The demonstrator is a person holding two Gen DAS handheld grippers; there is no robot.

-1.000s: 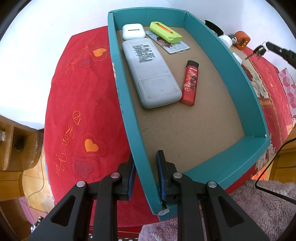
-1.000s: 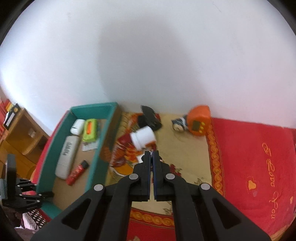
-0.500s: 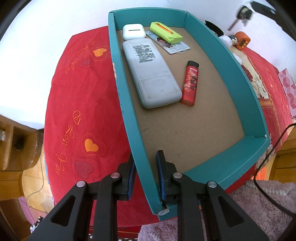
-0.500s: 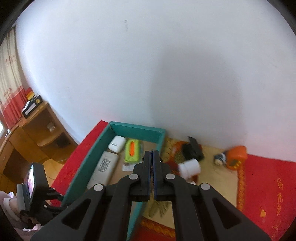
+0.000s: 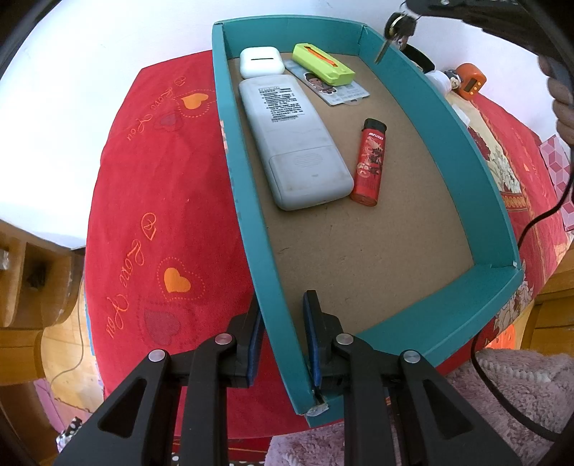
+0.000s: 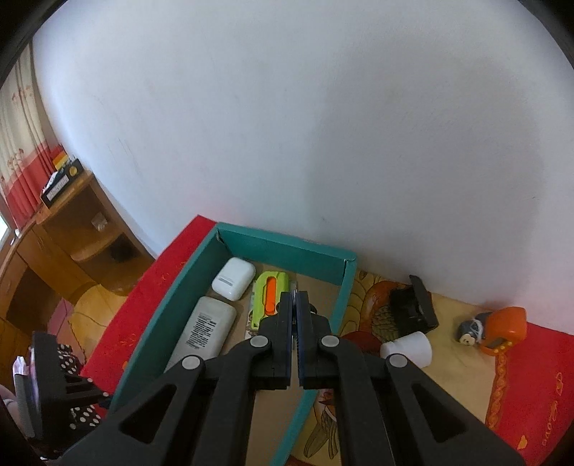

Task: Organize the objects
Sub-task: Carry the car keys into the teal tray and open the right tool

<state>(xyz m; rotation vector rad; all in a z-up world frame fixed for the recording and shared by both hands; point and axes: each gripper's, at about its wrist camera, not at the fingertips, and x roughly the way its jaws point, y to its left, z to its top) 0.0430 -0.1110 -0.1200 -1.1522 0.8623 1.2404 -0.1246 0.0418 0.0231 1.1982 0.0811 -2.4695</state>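
Teal box [image 5: 423,322]: left gripper [image 5: 281,335] pinches near wall; right gripper [image 6: 295,315] clamps keys [image 5: 396,27] above far corner. Next: lower, release inside.

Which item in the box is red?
The lighter: it is the only red item, lying beside the grey remote. The earbud case is white.

Bare near half of teal box [image 5: 423,107]; remote [image 5: 294,143], lighter [image 5: 369,165] crowding far end.
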